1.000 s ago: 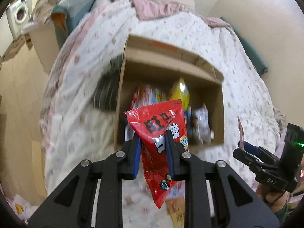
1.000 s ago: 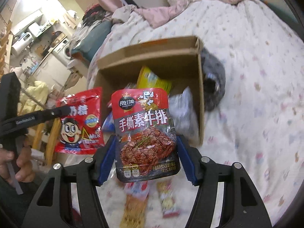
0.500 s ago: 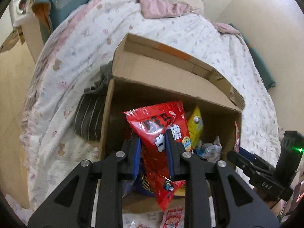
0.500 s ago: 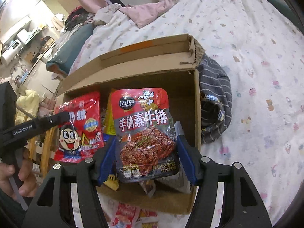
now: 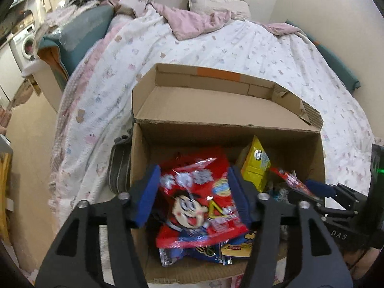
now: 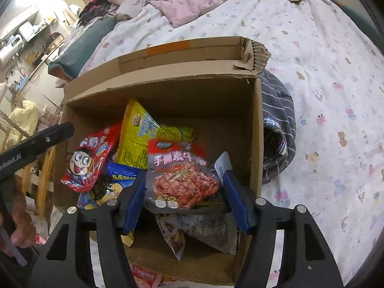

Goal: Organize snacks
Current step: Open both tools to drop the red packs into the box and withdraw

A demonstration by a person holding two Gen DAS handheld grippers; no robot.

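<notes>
both grippers spread over snack box (image 5: 240,134) on bed (image 5: 240,48), striped cloth (image 6: 278,129) alongside

**Operator:** State the lighting condition in both wrist views.

**Inspector:** Illumination is even, soft and fairly bright. The white bedspread (image 5: 240,48) reads pale without clipping. The brightest zone is a glaring patch at the far left of the right wrist view, over the cluttered shelves (image 6: 26,31). The interior of the cardboard box (image 6: 168,100) is shaded under its far wall and flap.

**Operator:** Report sharpness.

**Inspector:** The red cartoon-face packet (image 5: 199,199) is smeared by motion blur in the left wrist view; the print on the beef-picture pouch (image 6: 182,175) is likewise smeared. The box edges stay crisp.

**Operator:** Report distortion.

**Inspector:** Strong fisheye curvature bends straight lines near the edges. The corners fall to black vignette.
</notes>
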